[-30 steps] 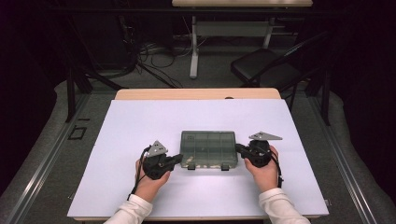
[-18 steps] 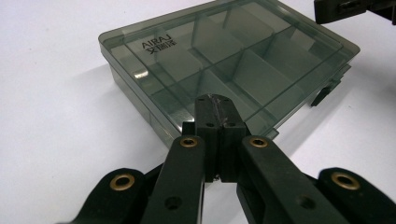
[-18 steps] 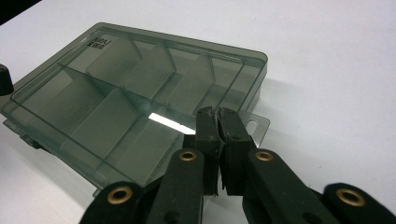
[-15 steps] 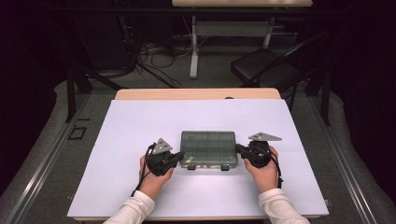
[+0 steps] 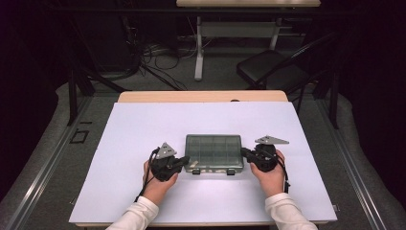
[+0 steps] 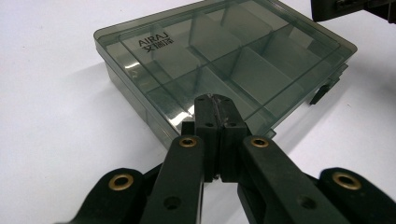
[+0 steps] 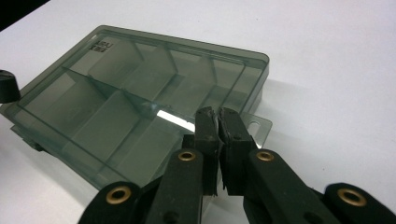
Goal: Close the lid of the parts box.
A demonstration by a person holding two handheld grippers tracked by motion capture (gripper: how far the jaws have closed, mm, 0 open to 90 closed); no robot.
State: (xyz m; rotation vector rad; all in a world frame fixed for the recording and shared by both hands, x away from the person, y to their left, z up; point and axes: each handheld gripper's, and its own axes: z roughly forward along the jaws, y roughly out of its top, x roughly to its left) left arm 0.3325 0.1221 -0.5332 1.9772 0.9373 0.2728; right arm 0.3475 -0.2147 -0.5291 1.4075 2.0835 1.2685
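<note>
A smoky clear plastic compartment box [image 5: 213, 152] lies flat, lid down, on the white desk [image 5: 143, 124], near the person's edge, with the two grippers at its opposite short ends. The left gripper [image 6: 215, 109] has its jaws pressed together with nothing between them, the tips at the box's near corner and overlapping the lid's edge. The right gripper [image 7: 218, 122] is likewise closed on nothing, its tips by the right end, just beside the small hanging tab [image 7: 254, 125]. The step in hand looks like bracing or nudging the box from both ends, perhaps ahead of working the two front latches [image 5: 231, 171]. To do it well, keep both tips low against the side walls rather than on the lid, which would flex or let them skid. Push evenly from both ends so the box does not spin on the smooth sheet. If opening comes next, one gripper should hold the base while the other works a latch, with light pressure, since the plastic is thin.
</note>
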